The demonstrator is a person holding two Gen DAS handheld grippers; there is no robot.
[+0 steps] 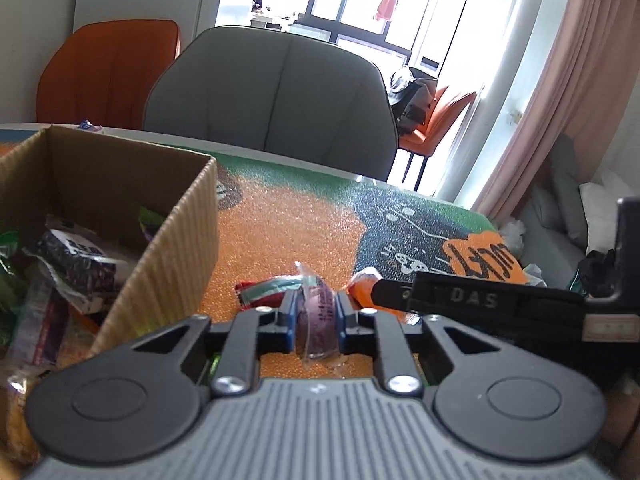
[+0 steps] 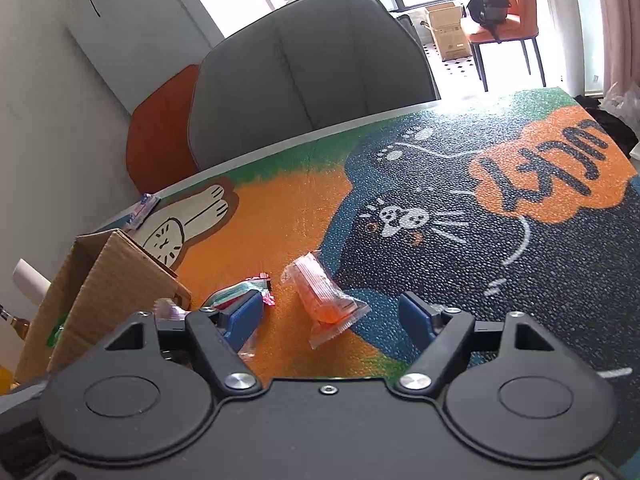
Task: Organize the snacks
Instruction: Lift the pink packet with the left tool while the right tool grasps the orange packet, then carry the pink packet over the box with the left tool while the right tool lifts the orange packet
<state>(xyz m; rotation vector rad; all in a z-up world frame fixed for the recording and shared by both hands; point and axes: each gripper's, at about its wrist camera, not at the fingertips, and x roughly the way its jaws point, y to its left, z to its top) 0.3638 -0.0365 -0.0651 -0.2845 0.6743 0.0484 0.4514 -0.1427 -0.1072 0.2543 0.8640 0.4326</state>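
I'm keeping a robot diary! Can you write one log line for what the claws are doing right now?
left claw: shut on purple packet | right claw: open above orange packet | striped packet: on mat | cardboard box: holds snacks

The tabletop [image 2: 304, 216] wears a cartoon mat – on it sit a cardboard box [image 2: 108, 280], an orange snack packet [image 2: 324, 300], a red-green striped wrapper [image 2: 240, 292] – and a small packet [image 2: 142, 210] by the far edge

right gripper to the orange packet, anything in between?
Nothing visible. The right gripper is open, and the orange snack packet lies flat on the mat just ahead between the fingers, with no object in the gap. The striped wrapper sits off to the left, beside the left finger.
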